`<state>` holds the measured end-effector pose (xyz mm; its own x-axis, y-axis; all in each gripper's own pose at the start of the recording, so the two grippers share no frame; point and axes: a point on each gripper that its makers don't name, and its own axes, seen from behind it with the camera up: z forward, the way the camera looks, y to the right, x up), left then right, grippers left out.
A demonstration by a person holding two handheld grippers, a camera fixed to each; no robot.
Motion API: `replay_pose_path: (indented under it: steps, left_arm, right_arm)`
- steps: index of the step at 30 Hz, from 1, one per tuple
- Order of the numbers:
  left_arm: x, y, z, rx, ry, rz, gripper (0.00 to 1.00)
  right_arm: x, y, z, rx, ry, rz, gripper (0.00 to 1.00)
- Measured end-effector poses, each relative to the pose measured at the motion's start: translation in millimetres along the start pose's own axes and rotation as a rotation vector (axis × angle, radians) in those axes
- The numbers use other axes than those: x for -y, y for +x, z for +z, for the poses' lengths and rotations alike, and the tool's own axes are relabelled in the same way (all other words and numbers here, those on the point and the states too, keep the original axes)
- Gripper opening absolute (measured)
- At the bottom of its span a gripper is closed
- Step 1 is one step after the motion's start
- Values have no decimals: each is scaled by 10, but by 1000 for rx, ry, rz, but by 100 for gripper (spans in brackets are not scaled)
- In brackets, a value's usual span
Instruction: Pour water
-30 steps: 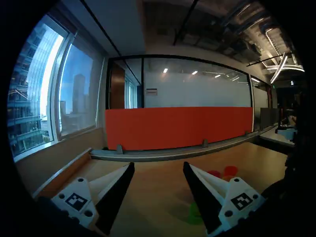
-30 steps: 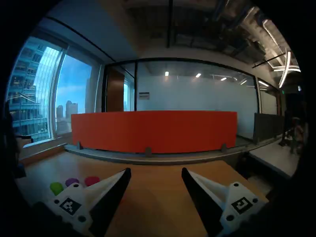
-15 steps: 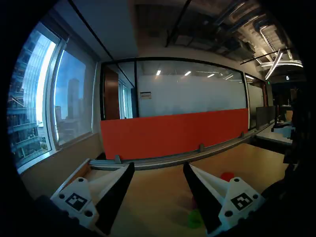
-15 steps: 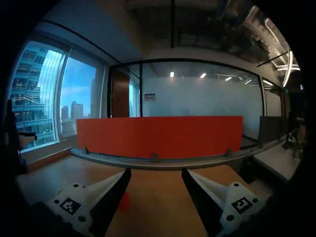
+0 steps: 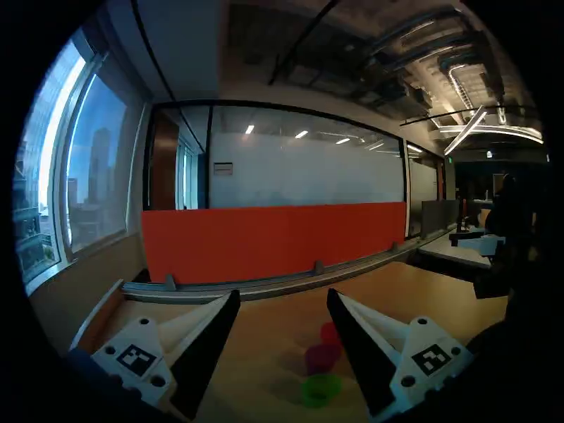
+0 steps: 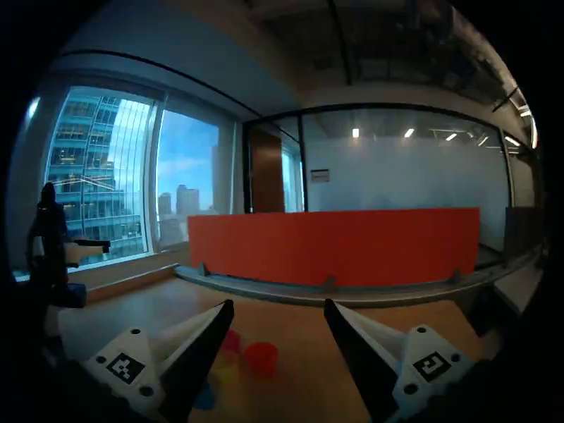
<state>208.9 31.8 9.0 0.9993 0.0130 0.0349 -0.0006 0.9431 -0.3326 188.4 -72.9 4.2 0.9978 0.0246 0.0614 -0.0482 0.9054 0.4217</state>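
Note:
In the left gripper view my left gripper [image 5: 283, 292] is open with nothing between its fingers, held above a wooden table [image 5: 275, 338]. On the table beyond its right finger stand a red cup [image 5: 329, 331], a purple cup [image 5: 323, 357] and a green cup [image 5: 321, 390] in a row. My right gripper [image 6: 278, 303] is also open and holds nothing. Just past its left finger stand a red cup [image 6: 261, 357], a pink cup [image 6: 231, 340], a yellow cup [image 6: 225, 368] and a blue cup [image 6: 205, 399], partly hidden by that finger.
An orange partition [image 6: 331, 247] on a grey rail runs along the table's far edge. Tall windows [image 6: 106, 183] line the left side. A dark device [image 6: 53, 247] stands at the left edge of the right gripper view. Another desk [image 5: 462, 250] lies to the right.
The left gripper view has swung right, bringing the cups between its fingers. The right gripper view has swung left, so more cups now show by its left finger. Both grippers stayed open.

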Motion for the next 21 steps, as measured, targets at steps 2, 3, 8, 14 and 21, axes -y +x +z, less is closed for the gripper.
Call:
replay_pose_path:
  steps: [2,3,8,14,21]
  left_arm:
    - [-25,19,-5,-4,-20,0,91]
    - [-39,29,-7,-6,-31,0,91]
    - [-71,5,-27,-4,-53,27,91]
    - [-162,-91,-22,25,-96,50,91]
    - [-289,-244,8,69,-165,44,91]
  right_arm:
    - [89,26,-5,2,38,3,99]
    - [139,41,-8,4,60,4,99]
    - [198,60,0,9,102,1,99]
    - [287,48,-5,30,142,-15,99]
    - [451,-34,-12,72,208,-22,99]
